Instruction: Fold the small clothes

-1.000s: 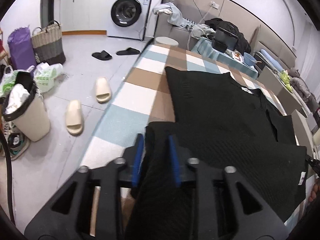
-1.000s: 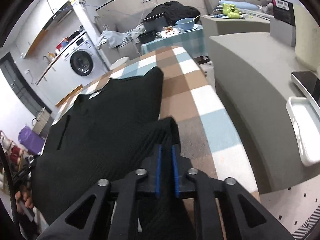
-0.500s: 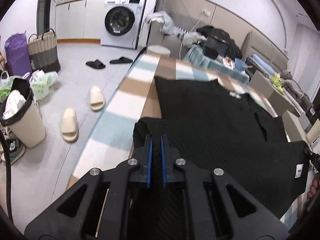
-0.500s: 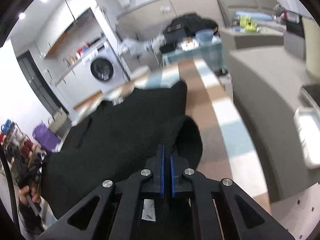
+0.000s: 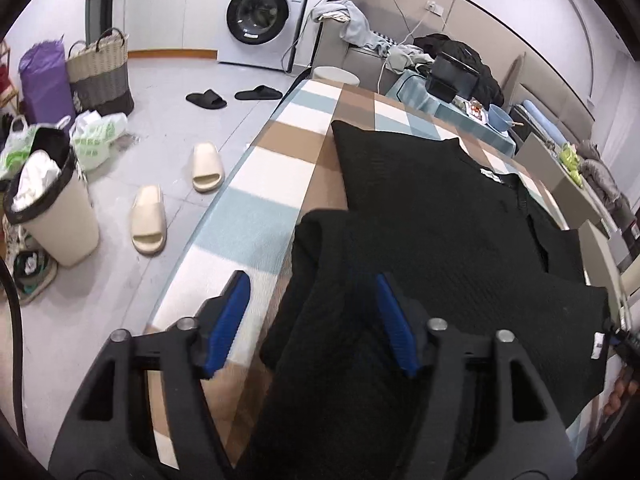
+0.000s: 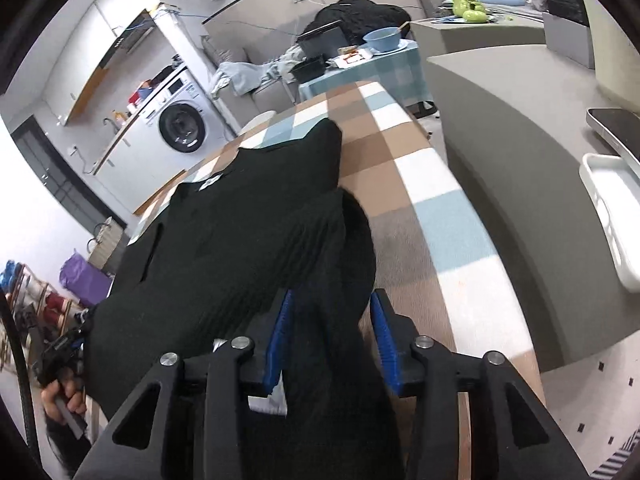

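Both grippers stand over the near hem of a black knit top, jaws opening with cloth between them.

Spread across the checked table cover (image 5: 276,168), the black knit top (image 5: 432,200) lies flat, its near part doubled back onto the body; a white neck label (image 5: 490,174) shows at the far end and a white tag (image 5: 597,345) at one corner. Left gripper (image 5: 310,320) straddles a fold, pads clear of it. Right gripper (image 6: 331,336) does likewise, its blue pads beside the bunched cloth.
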`<control>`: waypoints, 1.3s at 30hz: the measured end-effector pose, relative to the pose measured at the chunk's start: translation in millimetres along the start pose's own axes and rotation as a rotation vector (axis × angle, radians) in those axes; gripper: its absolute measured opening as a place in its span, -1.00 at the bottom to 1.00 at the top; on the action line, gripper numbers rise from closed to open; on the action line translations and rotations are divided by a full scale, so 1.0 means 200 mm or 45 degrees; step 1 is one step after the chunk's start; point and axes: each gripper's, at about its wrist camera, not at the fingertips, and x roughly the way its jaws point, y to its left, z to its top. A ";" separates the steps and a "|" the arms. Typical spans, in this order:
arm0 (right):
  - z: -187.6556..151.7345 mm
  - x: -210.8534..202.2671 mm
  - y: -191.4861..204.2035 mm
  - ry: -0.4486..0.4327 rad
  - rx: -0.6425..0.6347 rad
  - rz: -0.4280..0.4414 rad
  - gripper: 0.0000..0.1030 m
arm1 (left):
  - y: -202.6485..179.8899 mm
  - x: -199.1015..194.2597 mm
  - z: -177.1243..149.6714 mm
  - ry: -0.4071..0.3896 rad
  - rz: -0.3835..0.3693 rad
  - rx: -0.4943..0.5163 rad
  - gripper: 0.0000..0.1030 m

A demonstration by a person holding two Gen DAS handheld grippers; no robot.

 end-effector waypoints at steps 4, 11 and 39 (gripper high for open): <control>-0.03 0.01 0.04 0.002 -0.068 -0.039 -0.26 | -0.02 -0.01 -0.04 -0.026 -0.036 0.037 -0.58; 0.06 -0.11 0.11 -0.204 -0.102 0.035 -0.91 | -0.06 -0.09 0.03 -0.128 -0.061 0.062 -0.91; 0.16 0.09 0.13 -0.086 -0.098 0.090 -0.90 | -0.01 0.01 0.03 -0.025 -0.029 0.007 -0.33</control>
